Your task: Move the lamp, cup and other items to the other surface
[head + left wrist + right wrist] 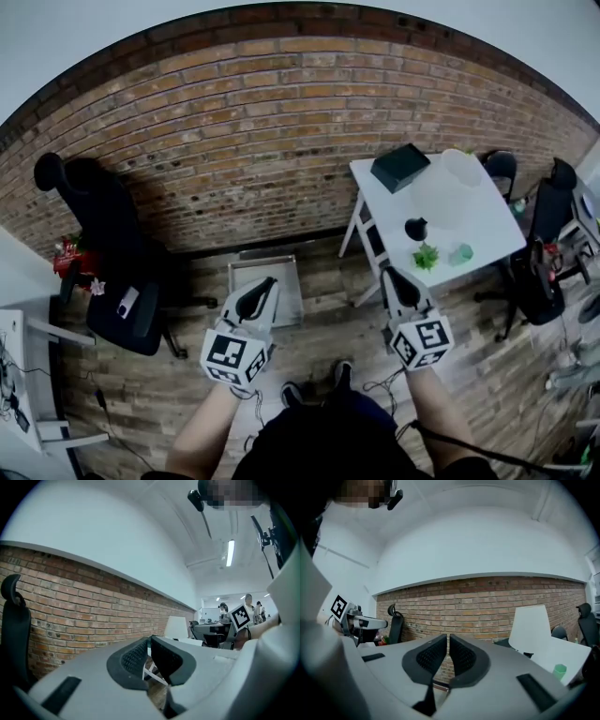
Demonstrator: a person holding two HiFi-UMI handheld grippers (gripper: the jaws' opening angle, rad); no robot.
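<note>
A white table (502, 239) stands at the right by the brick wall. On it are a lamp with a white shade (448, 187), a black box (399, 166), a small black object (415, 227), a green plant (427, 255) and a pale green cup (460, 253). My left gripper (265, 286) and right gripper (389, 275) are held level in front of me, short of the table, both shut with nothing between the pads. The right gripper view shows its closed jaws (448, 637), the lamp shade (529, 627) and the cup (559, 670). In the left gripper view the jaws (149, 639) meet, with the shade (176, 627) beyond.
A black office chair (112, 253) stands at the left by the wall, and a white desk (14, 375) lies at the far left edge. A low grey stand (286, 305) sits on the wooden floor behind my left gripper. More chairs (539, 267) crowd the table's right side.
</note>
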